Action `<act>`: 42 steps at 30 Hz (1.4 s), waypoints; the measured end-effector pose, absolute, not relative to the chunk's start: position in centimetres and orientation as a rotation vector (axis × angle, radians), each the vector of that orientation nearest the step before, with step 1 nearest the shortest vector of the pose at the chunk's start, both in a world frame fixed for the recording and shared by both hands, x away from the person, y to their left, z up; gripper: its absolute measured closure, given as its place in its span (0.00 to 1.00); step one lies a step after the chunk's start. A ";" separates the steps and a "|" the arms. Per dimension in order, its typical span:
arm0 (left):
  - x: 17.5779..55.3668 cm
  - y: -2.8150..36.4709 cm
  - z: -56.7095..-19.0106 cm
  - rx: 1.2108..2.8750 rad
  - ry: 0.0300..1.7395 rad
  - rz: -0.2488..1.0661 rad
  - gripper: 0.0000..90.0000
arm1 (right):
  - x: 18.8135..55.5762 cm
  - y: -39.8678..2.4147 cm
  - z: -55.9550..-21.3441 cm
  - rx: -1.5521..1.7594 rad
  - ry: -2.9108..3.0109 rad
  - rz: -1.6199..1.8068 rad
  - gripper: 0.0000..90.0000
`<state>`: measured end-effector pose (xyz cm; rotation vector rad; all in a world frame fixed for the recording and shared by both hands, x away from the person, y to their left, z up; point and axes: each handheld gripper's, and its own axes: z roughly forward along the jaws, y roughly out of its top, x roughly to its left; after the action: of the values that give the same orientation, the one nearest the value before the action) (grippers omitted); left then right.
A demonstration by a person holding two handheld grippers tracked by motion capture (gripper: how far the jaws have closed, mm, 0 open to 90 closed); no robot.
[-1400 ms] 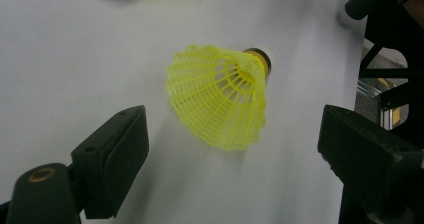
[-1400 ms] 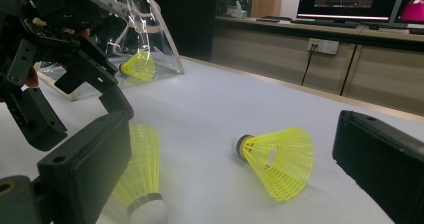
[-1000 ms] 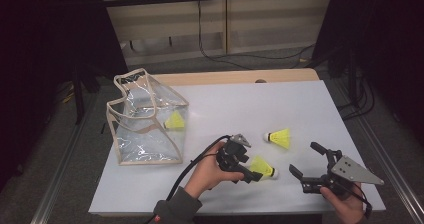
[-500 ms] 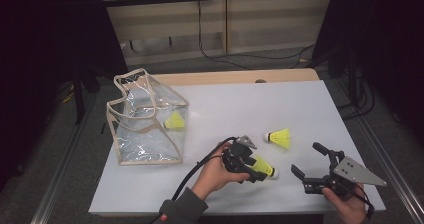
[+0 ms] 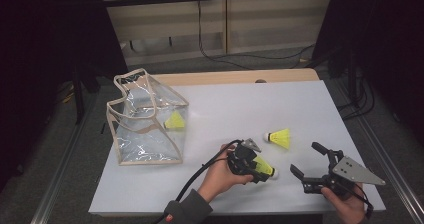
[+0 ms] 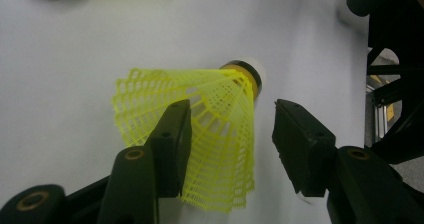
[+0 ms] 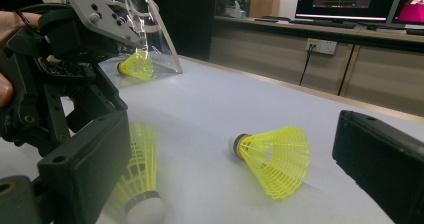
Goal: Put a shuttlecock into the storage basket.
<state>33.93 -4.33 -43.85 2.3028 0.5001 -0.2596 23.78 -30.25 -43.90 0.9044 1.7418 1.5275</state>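
White tabletop (image 5: 240,109), dim room. L gripper (image 6: 227,129) jaws just been closing round near shuttlecock (image 6: 200,129), pads not both on yet; skirt's soft, may crush or squirt out. R gripper (image 5: 312,164) wide open, idle nearby.

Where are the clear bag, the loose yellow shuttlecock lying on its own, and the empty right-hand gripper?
clear bag (image 5: 145,134), high view, front wall.
loose shuttlecock (image 5: 281,137), high view, yellow skirt.
right gripper (image 5: 308,160), high view, gap between its fingertips.
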 end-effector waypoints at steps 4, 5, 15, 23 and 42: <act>34.1 -4.4 -43.9 2.298 0.497 -0.259 0.60 | 23.8 -30.3 -43.9 0.902 1.742 1.525 0.02; 34.1 -4.5 -43.9 2.295 0.501 -0.256 0.62 | 23.8 -30.3 -43.9 0.902 1.742 1.526 0.02; 34.3 -4.6 -44.0 2.262 0.501 -0.270 0.80 | 23.7 -30.5 -43.8 0.904 1.739 1.519 0.02; 34.1 -4.7 -43.8 2.249 0.529 -0.301 0.95 | 23.7 -30.4 -43.8 0.904 1.735 1.525 0.02; 34.3 -3.8 -42.7 2.239 0.562 -0.331 0.97 | 23.8 -30.3 -43.8 0.898 1.738 1.524 0.02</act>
<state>34.27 -3.77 -42.67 2.2394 0.5621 -0.3313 23.83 -30.27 -43.78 0.8978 1.7380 1.5243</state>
